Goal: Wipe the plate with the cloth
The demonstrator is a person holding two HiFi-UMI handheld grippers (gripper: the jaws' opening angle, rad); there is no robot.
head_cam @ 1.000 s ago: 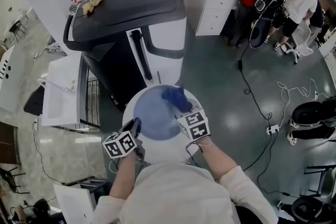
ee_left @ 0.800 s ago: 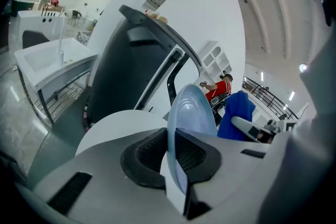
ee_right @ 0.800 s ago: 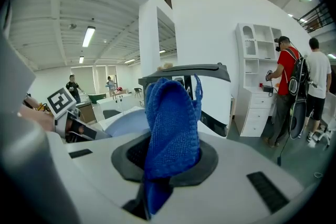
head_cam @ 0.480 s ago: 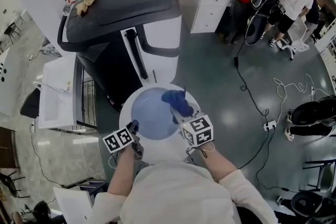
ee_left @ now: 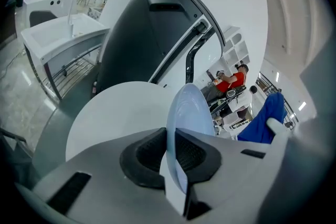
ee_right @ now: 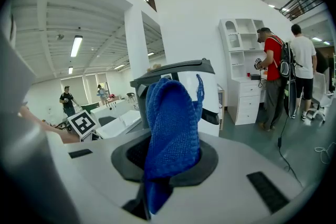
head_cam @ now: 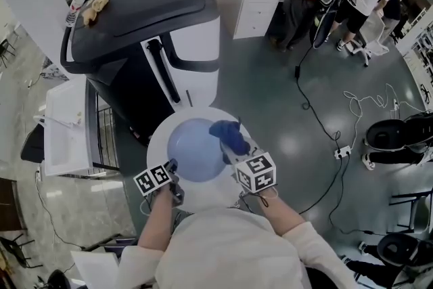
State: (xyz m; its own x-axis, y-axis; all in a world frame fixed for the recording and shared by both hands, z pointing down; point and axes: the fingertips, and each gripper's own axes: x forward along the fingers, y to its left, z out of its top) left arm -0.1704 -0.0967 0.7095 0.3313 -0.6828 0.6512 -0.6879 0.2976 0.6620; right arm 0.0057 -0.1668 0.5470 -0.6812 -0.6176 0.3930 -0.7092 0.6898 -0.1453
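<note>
At the left, the left tongs (ee_left: pixel 175 162) were clenched on the near rim of the plate (head_cam: pixel 195 149), over the round surface (head_cam: pixel 160 135). The plate looked stiff, smooth and breakable, so a rim hold suited it. The right tongs (ee_right: pixel 163 165) pinched the soft cloth (head_cam: pixel 229 135) at the plate's right edge, with open floor beyond.

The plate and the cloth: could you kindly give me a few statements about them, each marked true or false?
1. The left claw is shut on the rim of the pale blue plate. True.
2. The right claw grips a red cloth. False: the cloth is blue.
3. The plate lies on the floor. False: it is over the round white table.
4. In the head view, the cloth is at the plate's right edge. True.
</note>
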